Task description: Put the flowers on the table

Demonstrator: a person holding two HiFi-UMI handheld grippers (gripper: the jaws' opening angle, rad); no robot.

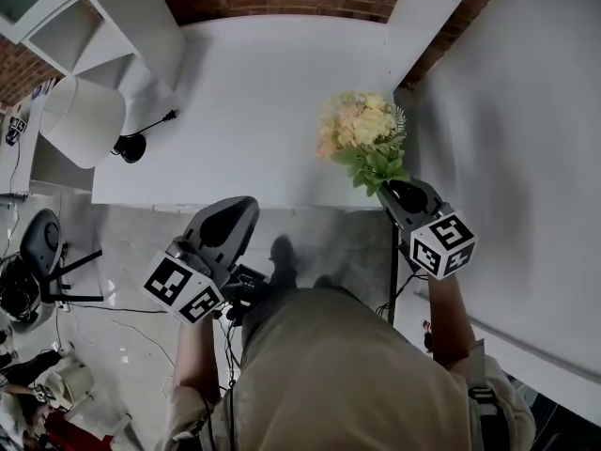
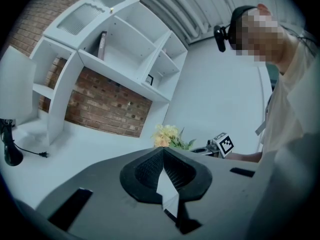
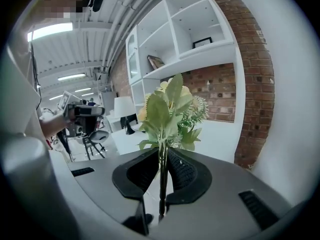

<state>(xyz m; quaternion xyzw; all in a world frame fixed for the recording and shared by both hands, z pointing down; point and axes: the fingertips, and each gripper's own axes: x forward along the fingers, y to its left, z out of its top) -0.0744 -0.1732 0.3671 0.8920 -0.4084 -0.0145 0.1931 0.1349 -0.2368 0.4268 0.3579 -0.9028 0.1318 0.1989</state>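
Our left gripper [image 1: 230, 219] hangs short of the white tabletop [image 1: 254, 92], fingers together and empty. Our right gripper [image 1: 402, 195] has its fingers clamped on the stems of the cream-yellow artificial flower bouquet [image 1: 362, 134]. The bouquet is over the tabletop's near right corner, with its long axis running away from us and the blooms leading.

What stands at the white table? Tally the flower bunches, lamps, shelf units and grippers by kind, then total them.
bunch of flowers: 1
lamp: 1
shelf unit: 1
grippers: 2, the left gripper and the right gripper
Total: 5
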